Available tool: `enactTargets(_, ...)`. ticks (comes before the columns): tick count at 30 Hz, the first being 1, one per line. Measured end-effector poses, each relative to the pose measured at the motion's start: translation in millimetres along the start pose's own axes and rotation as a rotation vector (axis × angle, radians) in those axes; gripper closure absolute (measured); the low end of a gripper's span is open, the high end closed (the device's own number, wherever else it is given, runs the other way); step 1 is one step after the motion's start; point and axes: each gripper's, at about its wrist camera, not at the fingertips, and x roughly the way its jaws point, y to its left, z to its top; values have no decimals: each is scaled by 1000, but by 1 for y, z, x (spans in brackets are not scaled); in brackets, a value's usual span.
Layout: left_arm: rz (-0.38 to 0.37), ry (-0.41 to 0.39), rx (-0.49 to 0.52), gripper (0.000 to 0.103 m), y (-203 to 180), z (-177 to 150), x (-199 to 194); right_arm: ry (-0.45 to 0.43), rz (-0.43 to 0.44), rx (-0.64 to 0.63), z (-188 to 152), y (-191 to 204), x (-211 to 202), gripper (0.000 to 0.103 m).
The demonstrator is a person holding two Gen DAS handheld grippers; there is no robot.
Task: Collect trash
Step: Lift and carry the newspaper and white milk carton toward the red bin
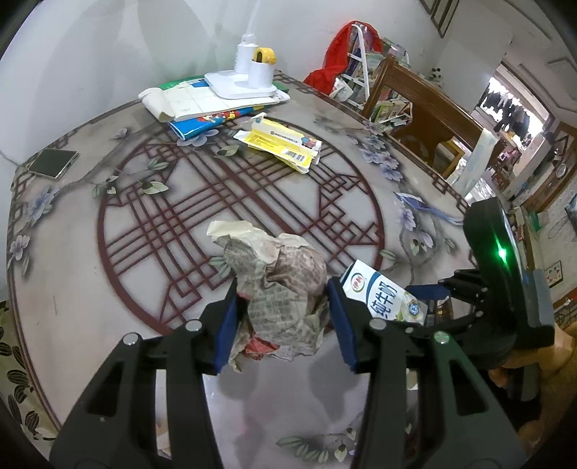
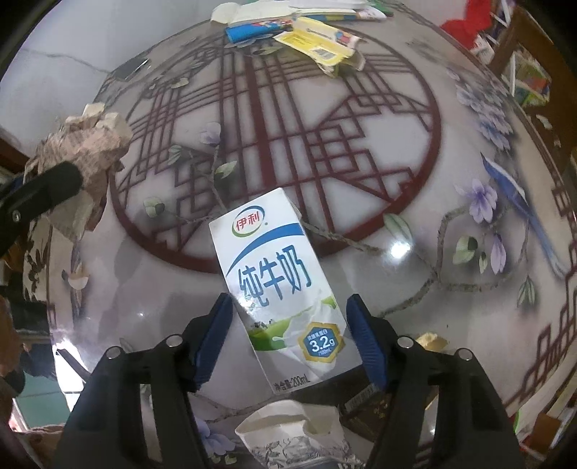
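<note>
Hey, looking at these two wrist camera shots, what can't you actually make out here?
- Right wrist view: whether the right gripper pads press the milk carton; the angle leaves it unclear.
- Right wrist view: paper cup, cut off by the bottom edge.
- Left wrist view: table under the crumpled newspaper, hidden by the wad and left gripper.

Place: home living or dining room | Clues: patterned table, carved wooden chair, children's books, phone, desk lamp, framed wall pictures
</note>
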Motion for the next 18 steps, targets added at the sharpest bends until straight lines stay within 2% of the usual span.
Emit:
enactTargets(3, 6, 2, -5, 58, 2, 0, 0, 9, -19, 2, 0, 1, 9, 38)
enactTargets(7, 16, -7, -6, 58, 3, 2, -1, -52, 9, 65, -4, -7, -3, 45)
enactTargets(18, -13, -85, 61, 58, -34, 22, -23, -305, 60, 257, -26, -26, -93, 48)
